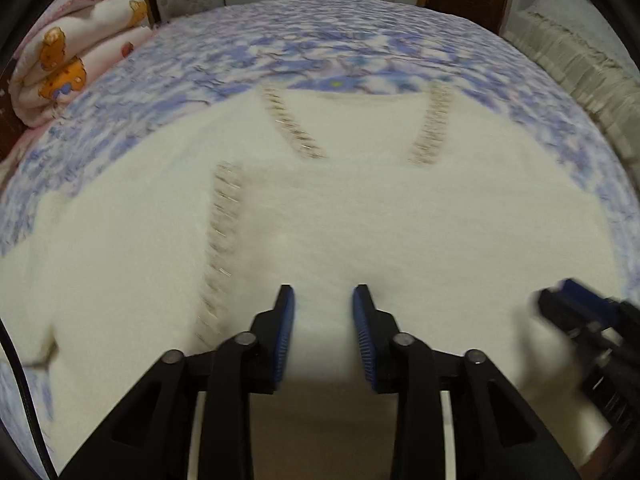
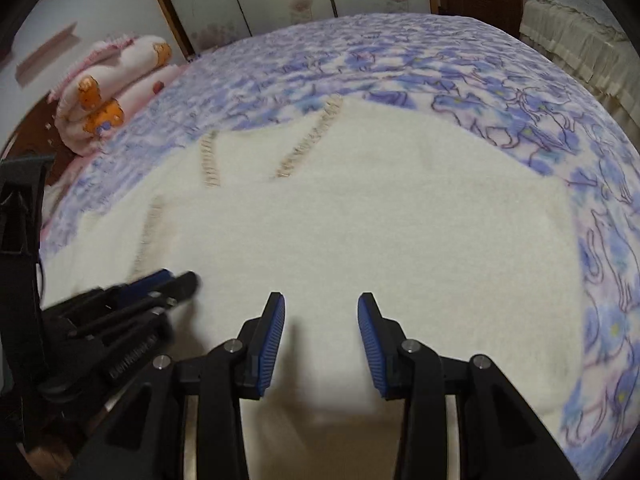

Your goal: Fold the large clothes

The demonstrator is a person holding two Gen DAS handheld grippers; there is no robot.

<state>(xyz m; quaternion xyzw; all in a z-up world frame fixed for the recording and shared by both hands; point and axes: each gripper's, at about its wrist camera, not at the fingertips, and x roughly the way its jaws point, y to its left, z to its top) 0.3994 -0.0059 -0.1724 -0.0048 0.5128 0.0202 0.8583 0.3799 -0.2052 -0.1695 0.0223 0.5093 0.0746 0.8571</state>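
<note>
Both grippers, left gripper (image 1: 323, 300) and right gripper (image 2: 321, 306), hang parted and empty over the cream sweater (image 1: 360, 208).
Spread flat on the bed (image 1: 320, 36), toward its near edge, it looks soft, thick and limp; pinch hem or sleeve edges.

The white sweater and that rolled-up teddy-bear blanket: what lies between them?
Only a bare stretch of blue floral bedspread separates the white sweater from the teddy-bear blanket, clearest in the left wrist view.

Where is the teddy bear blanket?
The teddy bear blanket lies rolled up at the far left of both views, on the bed's far corner, beyond the white sweater.
</note>
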